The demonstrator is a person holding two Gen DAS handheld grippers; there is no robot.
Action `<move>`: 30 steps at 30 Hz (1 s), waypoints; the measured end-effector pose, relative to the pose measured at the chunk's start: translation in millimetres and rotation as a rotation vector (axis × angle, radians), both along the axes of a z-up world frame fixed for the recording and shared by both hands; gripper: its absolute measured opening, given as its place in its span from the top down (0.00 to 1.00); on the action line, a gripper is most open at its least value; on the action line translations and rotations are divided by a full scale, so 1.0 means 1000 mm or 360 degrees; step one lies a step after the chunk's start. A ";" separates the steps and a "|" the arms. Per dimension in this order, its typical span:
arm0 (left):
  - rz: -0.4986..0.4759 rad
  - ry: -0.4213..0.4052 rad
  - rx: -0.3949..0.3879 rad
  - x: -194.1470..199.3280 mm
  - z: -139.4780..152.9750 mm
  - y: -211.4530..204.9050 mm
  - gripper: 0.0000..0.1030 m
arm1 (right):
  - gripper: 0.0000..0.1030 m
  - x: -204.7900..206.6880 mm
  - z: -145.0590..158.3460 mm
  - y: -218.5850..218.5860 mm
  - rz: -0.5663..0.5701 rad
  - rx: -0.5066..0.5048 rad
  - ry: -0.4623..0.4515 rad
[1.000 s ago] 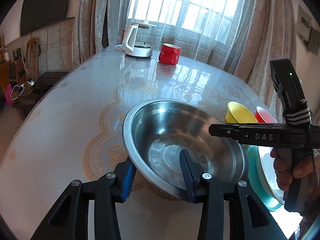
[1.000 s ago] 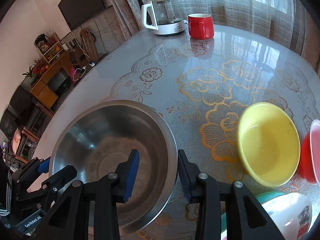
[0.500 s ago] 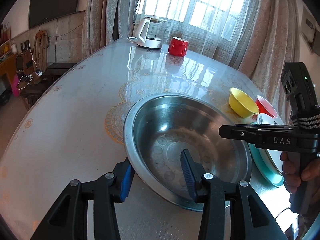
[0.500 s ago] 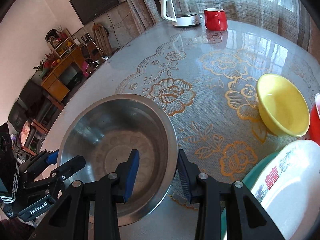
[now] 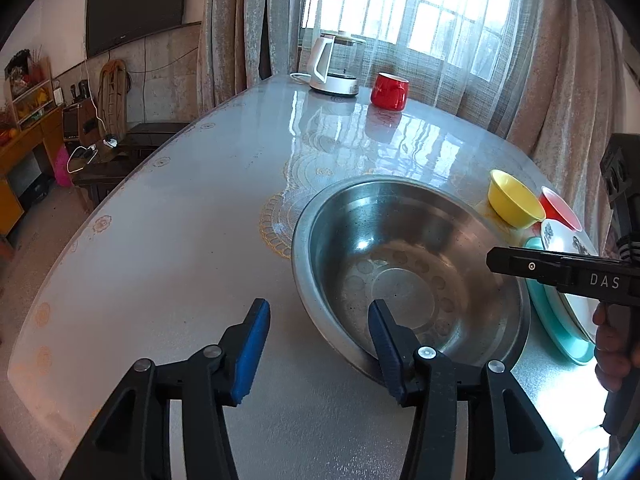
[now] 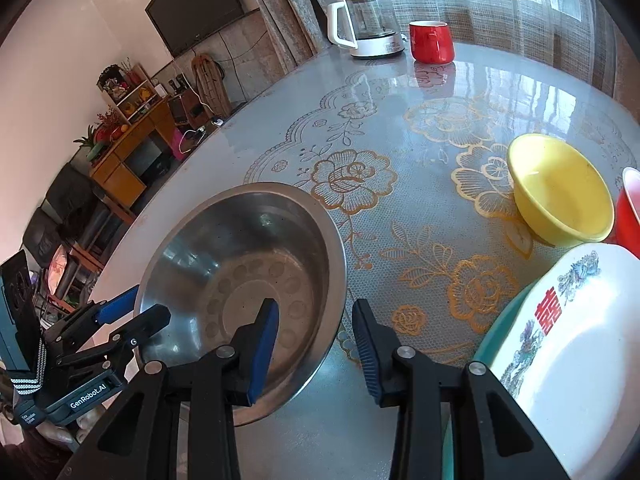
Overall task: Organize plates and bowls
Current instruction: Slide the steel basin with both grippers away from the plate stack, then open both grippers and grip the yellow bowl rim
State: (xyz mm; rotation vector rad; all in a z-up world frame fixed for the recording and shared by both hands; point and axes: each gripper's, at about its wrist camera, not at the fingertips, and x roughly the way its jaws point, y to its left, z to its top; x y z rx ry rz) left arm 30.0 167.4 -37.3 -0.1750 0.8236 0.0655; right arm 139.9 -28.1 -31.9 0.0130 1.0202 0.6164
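Left tongs (image 5: 316,344) now wide apart, steel basin (image 5: 404,276) rim between, unpinched.

A glossy floral-patterned table (image 6: 400,128) carries a steel basin (image 6: 248,264), yellow bowl (image 6: 560,196), red bowl (image 6: 630,216), teal plate (image 5: 560,336), kettle (image 6: 368,28) and red mug (image 6: 432,42).

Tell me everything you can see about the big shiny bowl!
The steel basin is wide, round and silvery, likely stainless steel, with a flat rolled rim and a ring of small pressed circles around its flat bottom. It is empty and sits upright on the table. The left gripper and right gripper are both open, each with one finger inside the basin and one outside its rim. Whether the pads touch the metal is unclear. A stack of plates lies beside it, apart.
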 end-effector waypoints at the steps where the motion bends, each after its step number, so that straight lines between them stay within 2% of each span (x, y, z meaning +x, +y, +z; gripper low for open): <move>1: 0.0014 -0.0005 0.0010 -0.001 0.001 0.001 0.49 | 0.62 -0.001 0.001 -0.002 -0.0006 0.0008 -0.0005; 11: 0.0019 -0.0080 0.0033 -0.001 0.021 -0.009 0.49 | 0.62 -0.011 0.018 -0.031 -0.0093 0.0063 -0.0096; 19: -0.0120 -0.0119 0.0054 0.013 0.034 -0.043 0.48 | 0.62 -0.016 0.029 -0.060 -0.0204 0.0104 -0.0135; 30: -0.0330 -0.0142 0.0021 0.044 0.048 -0.102 0.45 | 0.62 -0.012 0.041 -0.117 -0.0436 0.0147 -0.0162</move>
